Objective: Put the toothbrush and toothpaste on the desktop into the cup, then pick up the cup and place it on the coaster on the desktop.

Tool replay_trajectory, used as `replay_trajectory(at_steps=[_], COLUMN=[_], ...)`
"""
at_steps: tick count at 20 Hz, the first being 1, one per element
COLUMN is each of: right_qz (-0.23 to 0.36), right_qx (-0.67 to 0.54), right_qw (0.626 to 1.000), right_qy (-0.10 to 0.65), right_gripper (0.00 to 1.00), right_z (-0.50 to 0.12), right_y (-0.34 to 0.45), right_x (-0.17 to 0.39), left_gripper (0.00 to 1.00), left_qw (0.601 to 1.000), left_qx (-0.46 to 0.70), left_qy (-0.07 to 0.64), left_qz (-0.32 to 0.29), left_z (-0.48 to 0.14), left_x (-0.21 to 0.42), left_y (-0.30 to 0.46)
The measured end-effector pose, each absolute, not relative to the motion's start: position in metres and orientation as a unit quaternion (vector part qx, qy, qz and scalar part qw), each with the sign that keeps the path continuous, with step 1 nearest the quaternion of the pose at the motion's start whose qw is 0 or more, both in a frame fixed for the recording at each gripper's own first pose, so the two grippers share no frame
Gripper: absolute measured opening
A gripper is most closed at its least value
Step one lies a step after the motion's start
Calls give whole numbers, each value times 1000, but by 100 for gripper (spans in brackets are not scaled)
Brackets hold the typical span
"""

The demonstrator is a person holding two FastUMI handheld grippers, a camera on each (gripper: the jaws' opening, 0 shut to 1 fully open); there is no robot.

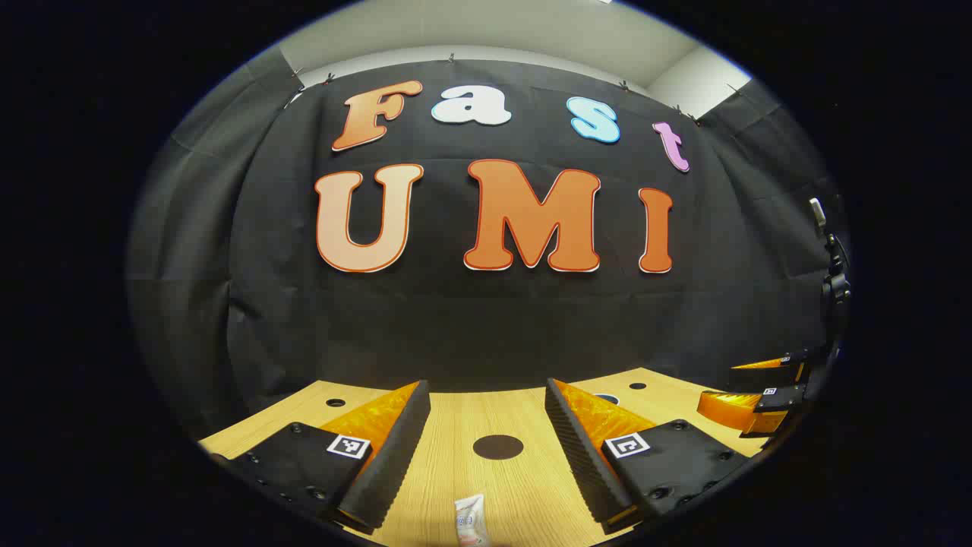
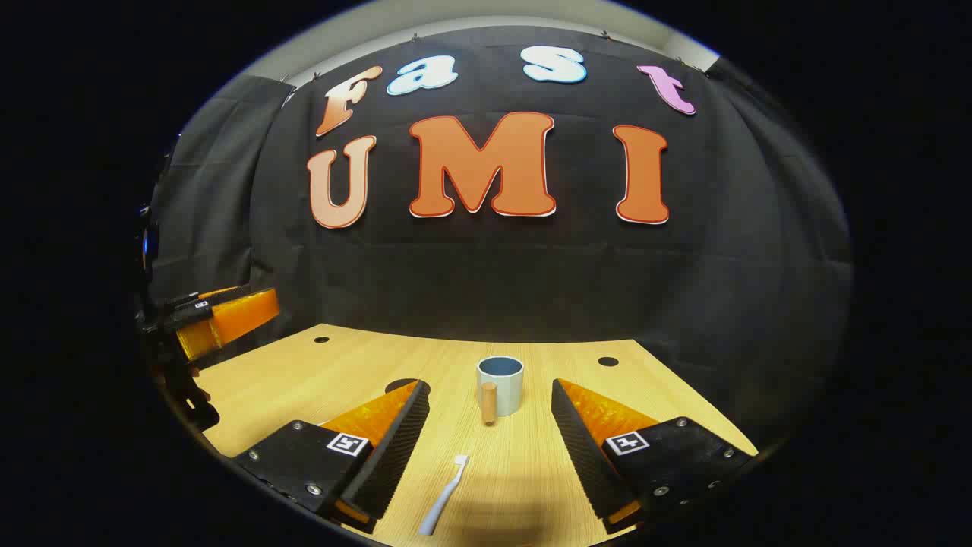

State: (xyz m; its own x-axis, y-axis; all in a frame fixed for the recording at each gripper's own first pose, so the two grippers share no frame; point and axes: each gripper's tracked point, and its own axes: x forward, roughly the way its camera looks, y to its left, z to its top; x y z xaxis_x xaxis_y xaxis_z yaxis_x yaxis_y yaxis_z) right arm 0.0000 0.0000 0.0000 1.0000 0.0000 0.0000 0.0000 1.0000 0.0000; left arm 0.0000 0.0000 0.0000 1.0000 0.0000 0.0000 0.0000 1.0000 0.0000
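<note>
In the left gripper view a small white toothpaste tube [image 1: 470, 521] lies on the wooden desktop [image 1: 456, 425], low between the fingers of my open left gripper [image 1: 486, 387]. A dark round coaster [image 1: 497, 447] lies just beyond the tube. In the right gripper view a white toothbrush [image 2: 444, 497] lies between the fingers of my open right gripper [image 2: 487, 384], touching neither. Farther ahead a pale blue cup [image 2: 503, 378] stands upright, its wooden handle [image 2: 488, 403] facing me. The coaster [image 2: 406, 385] peeks from behind that gripper's left finger.
The desktop [image 2: 304, 380] has small round holes [image 2: 607, 362] near its back edge. Black cloth closes off the back and sides. The right gripper [image 1: 740, 389] shows at the far right of the left gripper view, the left gripper [image 2: 228, 319] at the far left of the right gripper view.
</note>
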Motion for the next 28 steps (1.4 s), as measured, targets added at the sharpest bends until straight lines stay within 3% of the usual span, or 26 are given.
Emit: replay_trajectory(at_steps=[8,17,23,28], right_qz=[4,16,18,58], right_qx=[-5,-13,-40,-56], right_qw=[1000,998,987,966], right_qy=[4,54,153,247], right_gripper=[98,96,96,95], right_z=[1,8,-19,-47], right_y=[4,5,4,33], right_x=[2,0,1,7], left_gripper=[96,96,97,97], left_qw=[1000,997,992,981], left_qx=[-2,-33,-9,11], left_qy=[8,63,126,196], left_qz=[1,-8,-8,-11], left_z=[-1,-9,-29,-50], left_x=[-1,-5,-15,-25], left_y=[2,0,6,10])
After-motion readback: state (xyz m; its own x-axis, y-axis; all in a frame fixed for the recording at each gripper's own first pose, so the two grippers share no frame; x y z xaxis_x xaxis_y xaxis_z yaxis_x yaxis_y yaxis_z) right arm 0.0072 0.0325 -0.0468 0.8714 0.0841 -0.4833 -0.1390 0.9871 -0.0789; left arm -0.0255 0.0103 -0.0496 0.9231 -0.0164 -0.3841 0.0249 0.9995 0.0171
